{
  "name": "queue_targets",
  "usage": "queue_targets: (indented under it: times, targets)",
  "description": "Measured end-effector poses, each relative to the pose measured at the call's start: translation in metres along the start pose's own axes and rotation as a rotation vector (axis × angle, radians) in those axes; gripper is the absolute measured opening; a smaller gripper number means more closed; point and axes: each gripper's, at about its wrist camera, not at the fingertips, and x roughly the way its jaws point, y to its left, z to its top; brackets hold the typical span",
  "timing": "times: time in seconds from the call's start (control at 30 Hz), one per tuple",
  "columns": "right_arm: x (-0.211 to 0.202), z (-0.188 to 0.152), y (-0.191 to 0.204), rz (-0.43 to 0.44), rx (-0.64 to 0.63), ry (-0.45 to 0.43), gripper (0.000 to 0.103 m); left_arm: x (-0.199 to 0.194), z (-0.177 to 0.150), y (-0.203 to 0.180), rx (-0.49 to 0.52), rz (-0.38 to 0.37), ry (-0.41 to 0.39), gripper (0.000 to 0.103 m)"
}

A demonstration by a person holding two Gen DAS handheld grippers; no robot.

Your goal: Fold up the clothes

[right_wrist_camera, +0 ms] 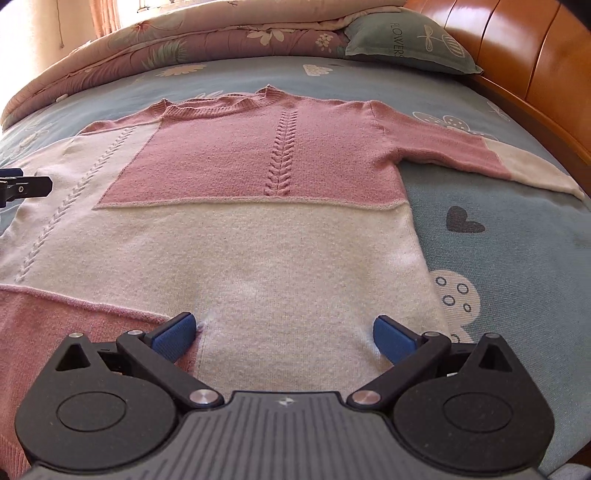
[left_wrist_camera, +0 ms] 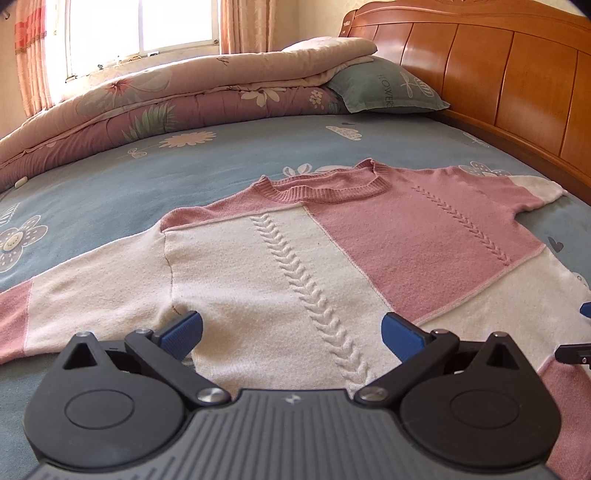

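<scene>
A pink and cream knit sweater (left_wrist_camera: 295,251) lies flat, front up, on the blue bedsheet, sleeves spread to both sides, collar away from me. My left gripper (left_wrist_camera: 291,332) is open low over the sweater's lower left body, blue pads wide apart, nothing between them. My right gripper (right_wrist_camera: 284,332) is open too, over the cream lower right part of the same sweater (right_wrist_camera: 258,221), its pads resting on or just above the knit. The right gripper's tip shows at the left wrist view's right edge (left_wrist_camera: 576,350), and the left gripper's tip (right_wrist_camera: 22,186) at the right wrist view's left edge.
A folded floral quilt (left_wrist_camera: 147,107) lies along the far side of the bed, with a grey-green pillow (left_wrist_camera: 384,85) against the wooden headboard (left_wrist_camera: 498,74) on the right. A curtained window (left_wrist_camera: 140,29) is behind. Blue sheet (right_wrist_camera: 498,240) shows right of the sweater.
</scene>
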Motion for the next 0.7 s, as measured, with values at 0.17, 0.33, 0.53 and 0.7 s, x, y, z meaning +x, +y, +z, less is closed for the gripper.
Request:
queue_targets:
  times: [0.17, 0.33, 0.53, 0.7]
  targets:
    - [-0.010, -0.011, 0.001, -0.009, 0.007, 0.012, 0.103, -0.004, -0.001, -0.003, 0.008, -0.011, -0.006, 0.102]
    - [-0.024, -0.031, 0.002, -0.010, 0.001, 0.026, 0.103, -0.004, -0.002, -0.006, 0.021, -0.010, -0.003, 0.102]
    - [-0.037, -0.025, 0.010, 0.023, 0.019, 0.050, 0.103, -0.006, -0.001, -0.006, 0.019, -0.015, -0.013, 0.102]
    - [-0.039, -0.012, 0.035, 0.132, -0.024, 0.031, 0.103, -0.005, -0.002, -0.006, 0.018, -0.013, -0.008, 0.103]
